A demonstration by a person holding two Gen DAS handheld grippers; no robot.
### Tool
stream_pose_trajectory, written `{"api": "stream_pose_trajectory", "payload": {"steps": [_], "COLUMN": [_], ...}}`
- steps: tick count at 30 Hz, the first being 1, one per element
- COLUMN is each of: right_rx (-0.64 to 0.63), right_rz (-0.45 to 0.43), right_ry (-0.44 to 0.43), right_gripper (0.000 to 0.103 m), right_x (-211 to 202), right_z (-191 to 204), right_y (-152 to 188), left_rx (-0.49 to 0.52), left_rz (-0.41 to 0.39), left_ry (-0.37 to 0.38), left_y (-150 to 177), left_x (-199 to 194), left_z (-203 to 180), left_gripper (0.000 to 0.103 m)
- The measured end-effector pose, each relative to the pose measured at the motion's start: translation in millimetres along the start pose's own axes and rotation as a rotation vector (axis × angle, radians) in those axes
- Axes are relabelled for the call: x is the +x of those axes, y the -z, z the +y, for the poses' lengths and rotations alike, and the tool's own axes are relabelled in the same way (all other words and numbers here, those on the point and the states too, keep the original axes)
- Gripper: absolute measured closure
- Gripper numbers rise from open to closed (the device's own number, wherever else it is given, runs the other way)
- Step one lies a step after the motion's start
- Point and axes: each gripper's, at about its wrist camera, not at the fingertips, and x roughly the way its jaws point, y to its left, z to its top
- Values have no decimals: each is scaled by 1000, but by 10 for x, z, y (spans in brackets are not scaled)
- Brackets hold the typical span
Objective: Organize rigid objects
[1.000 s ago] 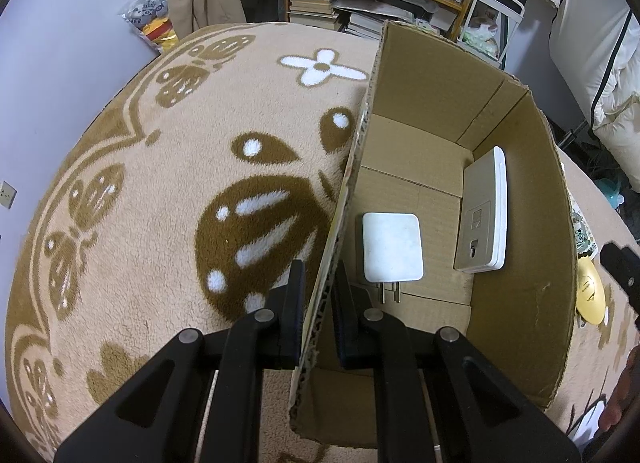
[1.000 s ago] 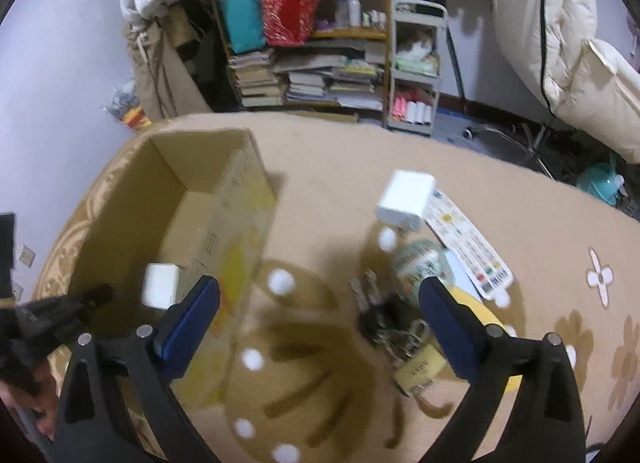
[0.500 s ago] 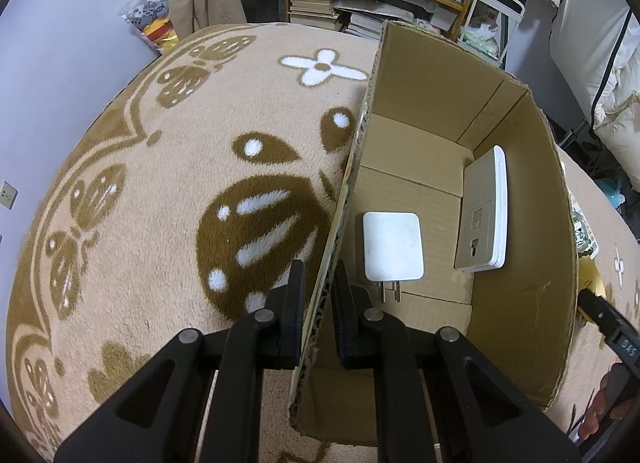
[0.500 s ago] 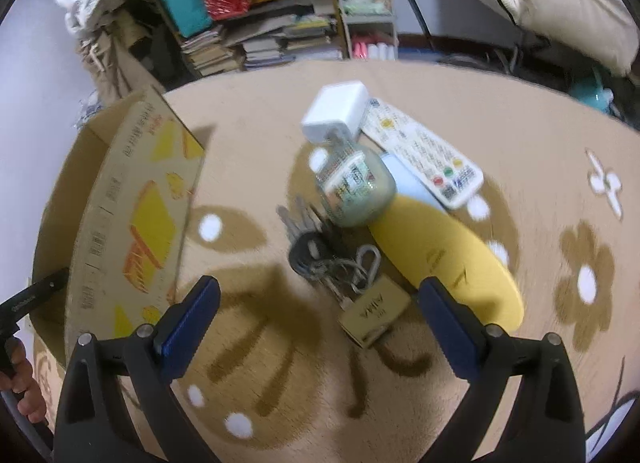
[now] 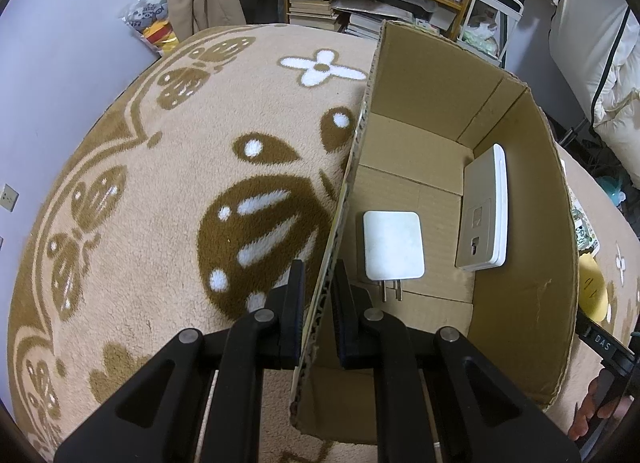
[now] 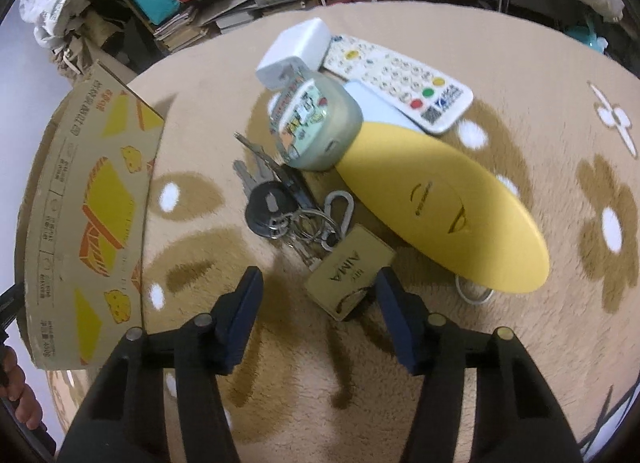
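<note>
My left gripper point(image 5: 318, 299) is shut on the left wall of a cardboard box point(image 5: 516, 263). Inside the box lie a white charger point(image 5: 393, 245) and a white flat device point(image 5: 484, 215). My right gripper point(image 6: 318, 315) is open just above the rug, its fingers either side of a tan AIMA tag point(image 6: 349, 277) joined to a bunch of keys point(image 6: 280, 203). Beyond them lie a yellow oval case point(image 6: 436, 199), a small grey pouch point(image 6: 316, 123), a white remote point(image 6: 400, 81) and a white adapter point(image 6: 294, 53). The box's printed outer wall point(image 6: 92, 215) stands to the left.
Everything sits on a beige rug with brown patterns point(image 5: 160, 183). Bookshelves with stacked books point(image 5: 316, 3) and a white cart point(image 5: 492, 11) stand at the back. A white quilt point(image 5: 616, 103) lies at the right. The other hand shows at lower right point(image 5: 600, 419).
My right gripper has swung right from the box and come down close over the keys and tag. My left gripper keeps its hold on the box wall, unmoved.
</note>
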Motion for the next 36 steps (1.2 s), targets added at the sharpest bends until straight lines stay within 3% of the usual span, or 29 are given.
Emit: {"api": "stream_pose_trajectory", "payload": {"steps": [8,10,12,26,36], "right_rx": [68,83,94,106,104], "right_rz": [3,-4,-14,-63,-126], "right_ry": [-38,-21,-16,1,-72], "right_gripper": [46,58,60,63,63], "right_x": [103,114,101,14,-164], "right_z": [-119,-138,-181,-177,-102], "right_y": [11,29,55,135,139], "left_rx": [3,2,3,0,0], "left_rz": [0,0,0,0,0], "left_ry": [-2,-2,-3,0,1], "left_y": [5,10,9,15,21], "left_x": [1,3,4,6,5], "left_z": [-8,-19,-21,-22,-24], "left_gripper": [91,91,91,91,91]}}
